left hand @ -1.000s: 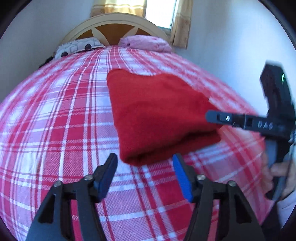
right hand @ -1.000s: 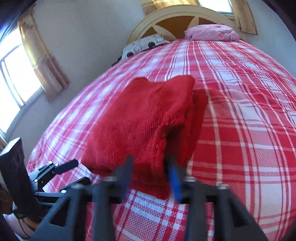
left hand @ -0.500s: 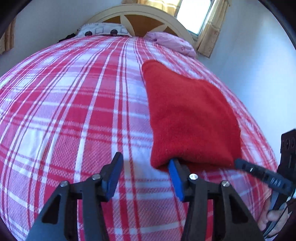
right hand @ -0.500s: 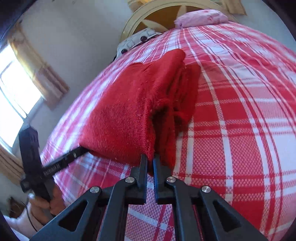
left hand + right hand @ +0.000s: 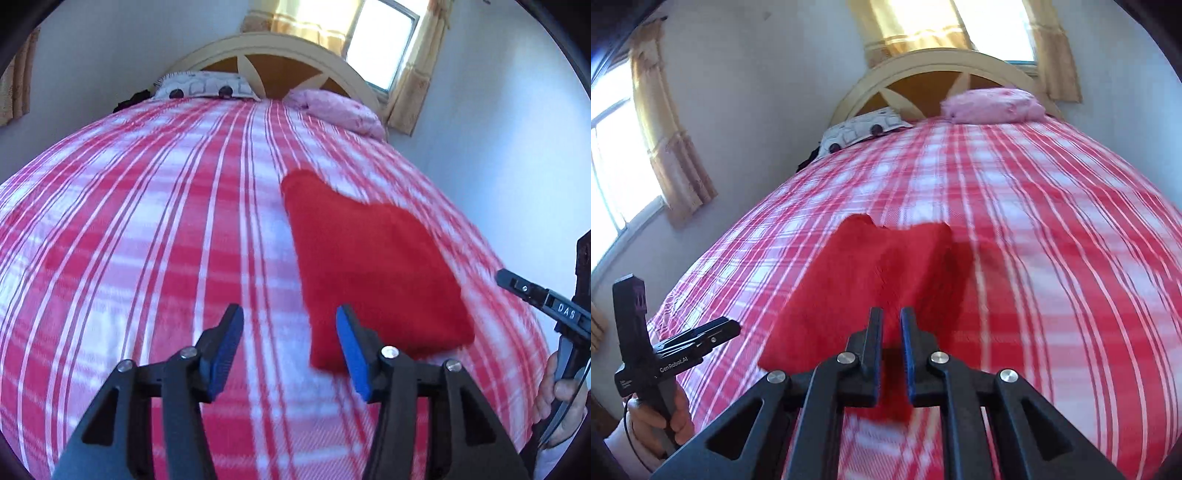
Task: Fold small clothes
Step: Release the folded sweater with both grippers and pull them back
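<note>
A folded red knit garment [image 5: 373, 269] lies flat on the red-and-white plaid bed [image 5: 147, 240]. My left gripper [image 5: 286, 350] is open and empty, above the bed just left of the garment's near corner. The garment also shows in the right wrist view [image 5: 871, 288]. My right gripper [image 5: 891, 332] hovers over its near edge with its jaws a narrow gap apart and red cloth showing behind the gap; whether it pinches cloth is unclear. The right gripper appears in the left wrist view [image 5: 532, 291], the left gripper in the right wrist view [image 5: 701, 336].
A patterned pillow [image 5: 203, 86] and a pink pillow [image 5: 336, 110] lie by the arched headboard [image 5: 273, 55]. A wall runs close along the bed's right side [image 5: 517, 147]. Curtained windows are behind the headboard [image 5: 923, 26] and on the left wall [image 5: 613, 155].
Both grippers have pulled back and risen from the garment, which now lies flat. The left gripper stays open; the right gripper's jaws show a slightly wider gap.
</note>
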